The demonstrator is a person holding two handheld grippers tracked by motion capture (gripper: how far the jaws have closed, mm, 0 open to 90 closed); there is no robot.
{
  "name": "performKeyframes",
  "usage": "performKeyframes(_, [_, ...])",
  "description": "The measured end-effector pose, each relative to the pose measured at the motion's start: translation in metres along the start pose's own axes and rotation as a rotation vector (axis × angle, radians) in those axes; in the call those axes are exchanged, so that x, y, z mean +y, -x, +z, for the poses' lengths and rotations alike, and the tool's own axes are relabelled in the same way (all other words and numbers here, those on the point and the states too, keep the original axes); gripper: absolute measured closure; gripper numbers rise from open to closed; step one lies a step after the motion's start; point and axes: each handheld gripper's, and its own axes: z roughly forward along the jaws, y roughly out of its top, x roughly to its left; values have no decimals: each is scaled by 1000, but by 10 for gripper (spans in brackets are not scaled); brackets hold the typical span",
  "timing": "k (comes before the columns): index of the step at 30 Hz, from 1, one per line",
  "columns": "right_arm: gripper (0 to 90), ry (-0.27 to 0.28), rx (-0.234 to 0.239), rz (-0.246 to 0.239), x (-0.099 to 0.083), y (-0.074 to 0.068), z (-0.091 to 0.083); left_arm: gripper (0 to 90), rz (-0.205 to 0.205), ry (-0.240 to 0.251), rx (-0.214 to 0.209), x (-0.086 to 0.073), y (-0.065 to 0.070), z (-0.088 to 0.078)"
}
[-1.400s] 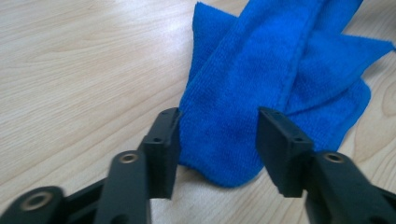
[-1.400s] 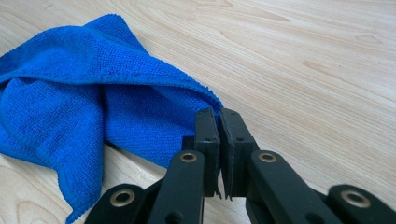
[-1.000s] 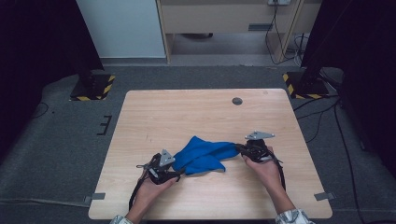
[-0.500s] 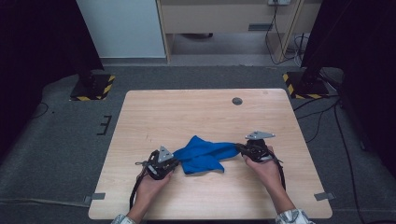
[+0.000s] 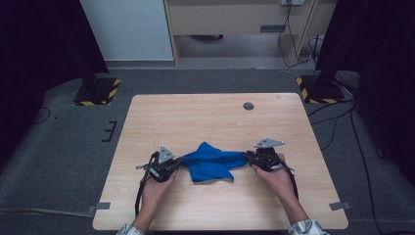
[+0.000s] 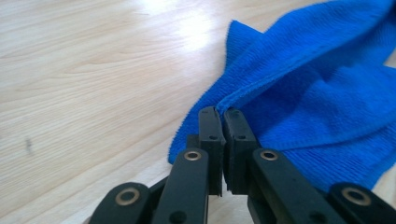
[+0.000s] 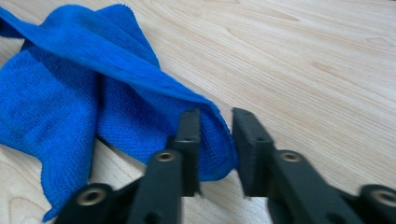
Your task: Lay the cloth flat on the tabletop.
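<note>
A crumpled blue microfibre cloth (image 5: 213, 161) lies on the wooden table (image 5: 205, 117) near its front, between the two grippers. In the high view my left gripper (image 5: 178, 162) is at the cloth's left end. In the left gripper view, the left gripper (image 6: 222, 114) is shut on a folded edge of the cloth (image 6: 317, 93). At the cloth's right end is my right gripper (image 5: 247, 156). The right gripper view shows the right gripper (image 7: 217, 116) open. A corner of the cloth (image 7: 70, 93) sits between its jaws against one of them, with a gap to the other.
A small dark round spot (image 5: 248, 105) marks the table's far side. Bare wood stretches behind the cloth and to both sides. Black stands with yellow-striped bases (image 5: 95, 90) stand on the floor beyond the far corners.
My left gripper has shifted slightly forward, away from the person, with the cloth's edge in it. The right hand has stayed nearly in place.
</note>
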Motion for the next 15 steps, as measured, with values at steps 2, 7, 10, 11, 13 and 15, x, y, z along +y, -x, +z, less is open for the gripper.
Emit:
performKeyframes(2, [622,-9,-3,-4,-1,-2,3,872,-10,5,6,0,-3,-1])
performKeyframes(7, [578,-24,-14,-26,-2,-4,6,872,-37,15,16,-1,-9,-3])
performKeyframes(10, [603,-17,-12,-18,-2,-4,5,872,-43,12,19,-2,-12,-3])
performKeyframes(11, [652,-16,-4,-21,-2,-4,4,871,-44,9,18,-2,-12,-3])
performKeyframes(13, [785,-2,15,-39,-1,-5,2,871,-45,12,19,-2,-13,-3])
performKeyframes(15, [856,18,27,-48,1,-6,0,870,-41,12,20,-2,-13,-2])
